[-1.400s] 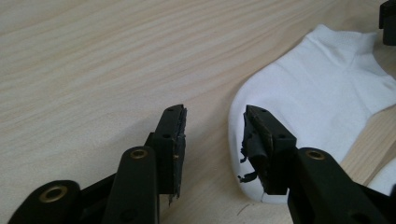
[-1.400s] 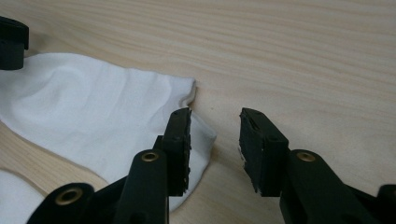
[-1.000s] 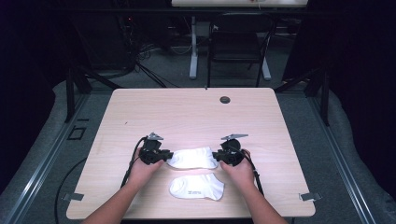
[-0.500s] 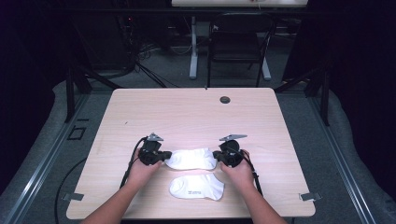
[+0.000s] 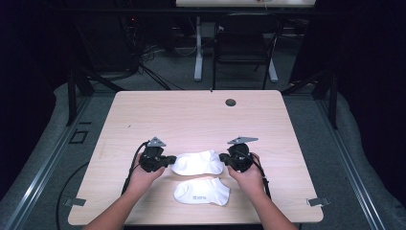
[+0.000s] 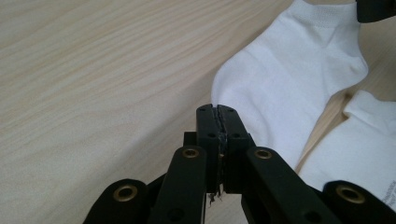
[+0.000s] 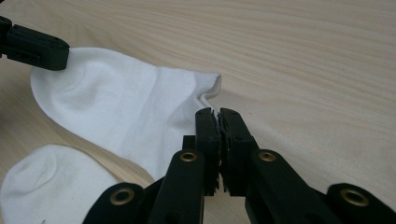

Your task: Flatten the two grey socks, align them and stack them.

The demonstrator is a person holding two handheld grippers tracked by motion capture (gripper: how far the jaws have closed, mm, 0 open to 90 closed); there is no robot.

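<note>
Nothing much had shifted: both grippers stayed at the ends of the far sock

Left gripper [image 5: 162,161] and right gripper [image 5: 229,159], fingers pressed together, flanked the far sock [image 5: 197,162] flat on the desk [image 5: 191,115]; near sock [image 5: 201,191] lay untouched, pairing seemingly ahead

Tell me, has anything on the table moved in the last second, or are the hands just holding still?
Nothing visibly changed. The left gripper and the right gripper stay at opposite ends of the far sock, jaws closed, and the near sock lies where it was.
</note>
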